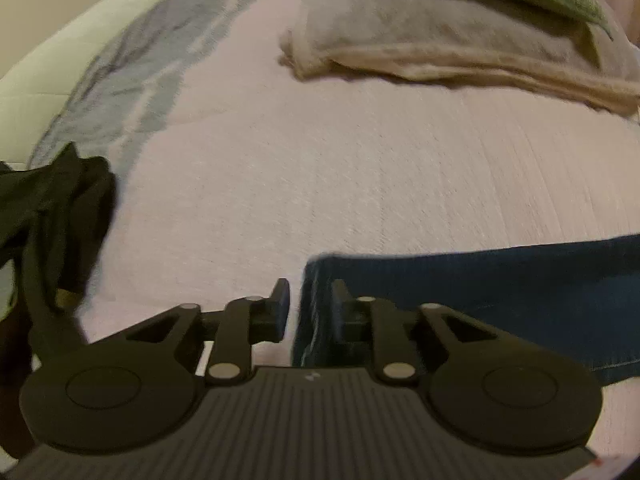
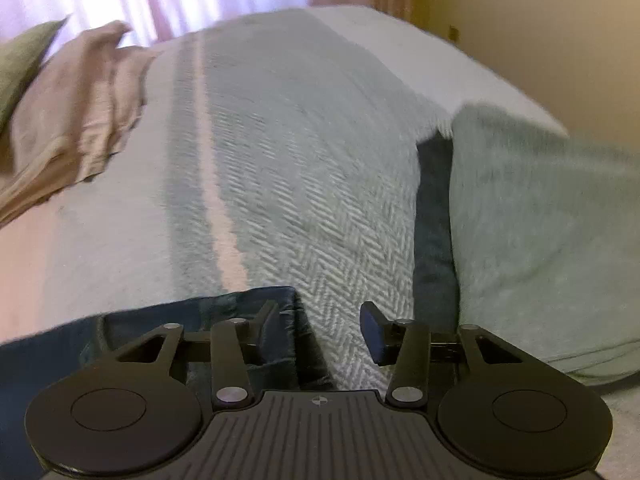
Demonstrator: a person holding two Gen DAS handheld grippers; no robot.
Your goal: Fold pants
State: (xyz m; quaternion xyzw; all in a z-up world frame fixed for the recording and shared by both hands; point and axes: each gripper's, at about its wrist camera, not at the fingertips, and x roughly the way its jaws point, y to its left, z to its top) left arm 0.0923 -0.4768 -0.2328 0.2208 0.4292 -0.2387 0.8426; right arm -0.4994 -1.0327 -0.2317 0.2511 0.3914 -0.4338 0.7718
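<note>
Left claw spread | right claw spread | pants dark blue, flat

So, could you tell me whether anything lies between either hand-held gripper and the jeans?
Nothing visible does. The left hand-held gripper is open at the jeans' edge, the right hand-held gripper is open at their other edge, with only bedspread beyond.

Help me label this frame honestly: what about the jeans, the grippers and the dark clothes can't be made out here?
- Jeans: left wrist view, cut off by the right edge and the left gripper; full shape unseen.
- Jeans: right wrist view, hidden under the right gripper; waist or hem unclear.
- Black clothes: left wrist view, blurred and cut off at the left edge; what kind of garment is unclear.
</note>
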